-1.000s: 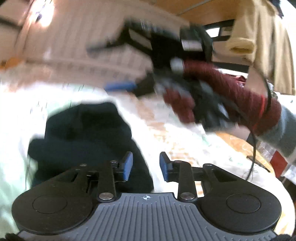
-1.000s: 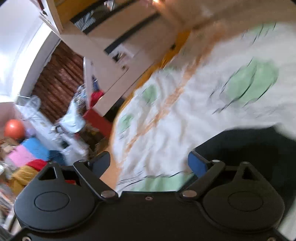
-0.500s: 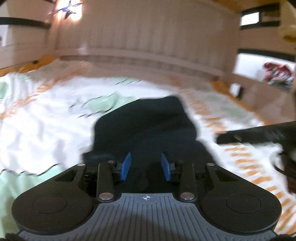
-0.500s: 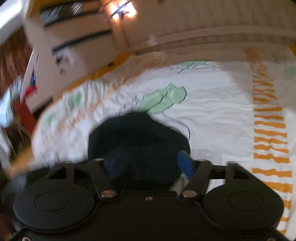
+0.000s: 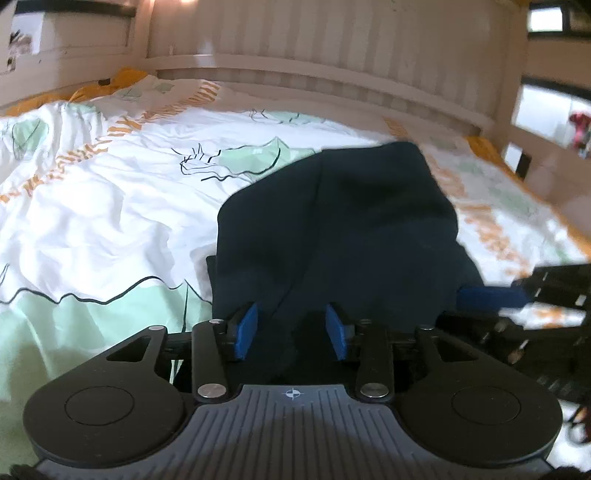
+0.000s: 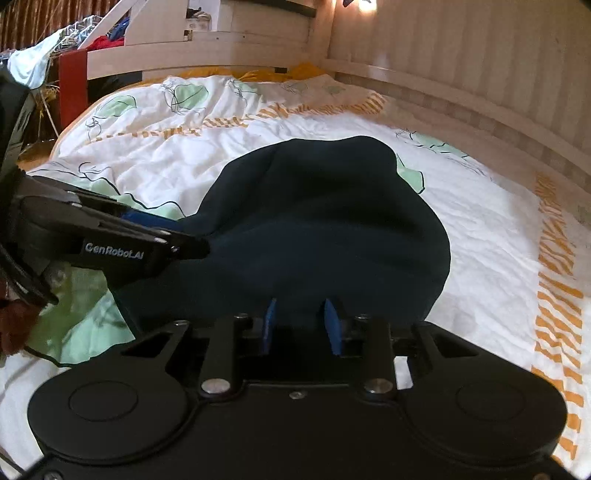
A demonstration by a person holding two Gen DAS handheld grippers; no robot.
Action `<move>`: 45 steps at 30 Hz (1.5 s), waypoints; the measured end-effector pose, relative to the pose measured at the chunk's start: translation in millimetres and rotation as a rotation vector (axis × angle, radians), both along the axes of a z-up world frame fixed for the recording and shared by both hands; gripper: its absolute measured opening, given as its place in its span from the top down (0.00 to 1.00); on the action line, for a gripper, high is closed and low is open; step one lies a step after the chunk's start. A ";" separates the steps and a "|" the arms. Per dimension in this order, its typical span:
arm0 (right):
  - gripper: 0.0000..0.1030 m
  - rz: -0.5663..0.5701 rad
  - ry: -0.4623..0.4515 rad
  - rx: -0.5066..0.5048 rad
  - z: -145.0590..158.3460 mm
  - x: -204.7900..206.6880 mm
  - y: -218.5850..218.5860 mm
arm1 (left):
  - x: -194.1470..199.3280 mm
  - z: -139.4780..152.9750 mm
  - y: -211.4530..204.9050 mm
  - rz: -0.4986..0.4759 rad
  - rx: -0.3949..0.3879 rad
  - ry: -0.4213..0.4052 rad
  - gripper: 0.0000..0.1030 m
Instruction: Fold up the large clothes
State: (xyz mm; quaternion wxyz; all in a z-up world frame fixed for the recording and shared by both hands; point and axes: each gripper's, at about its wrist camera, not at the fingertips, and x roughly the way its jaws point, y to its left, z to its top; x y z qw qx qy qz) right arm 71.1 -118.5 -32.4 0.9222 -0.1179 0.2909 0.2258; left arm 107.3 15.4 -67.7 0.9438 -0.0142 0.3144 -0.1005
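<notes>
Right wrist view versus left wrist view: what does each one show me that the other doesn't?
Only the right wrist view shows the clothes rack with hanging garments and a red panel, at the bed's far left.

Only the left wrist view shows dark window openings and a red item at the far right.

Both show the dark navy garment mounded on the patterned duvet, the slatted wooden wall, and both grippers: the left gripper opening, the right gripper closing, fabric between each one's fingers.
</notes>
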 end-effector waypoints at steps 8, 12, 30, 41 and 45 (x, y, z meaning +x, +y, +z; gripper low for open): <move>0.60 -0.046 0.022 0.170 32.5 37.2 -26.6 | 0.7 -11.3 3.8 -0.015 0.011 0.006 0.61; 0.60 -0.086 0.010 0.156 33.9 82.4 -16.2 | -0.6 -11.2 5.1 -0.015 0.007 0.006 0.61; 0.34 -0.095 0.148 0.064 -12.2 155.2 14.1 | -2.7 -10.0 6.3 -0.012 0.001 -0.008 0.59; 0.01 -0.010 0.023 0.020 3.7 125.6 19.2 | -3.8 0.1 21.4 0.091 -0.031 -0.009 0.00; 0.01 -0.089 -0.048 0.062 19.6 109.0 5.8 | -11.9 20.2 26.8 0.112 -0.013 -0.054 0.00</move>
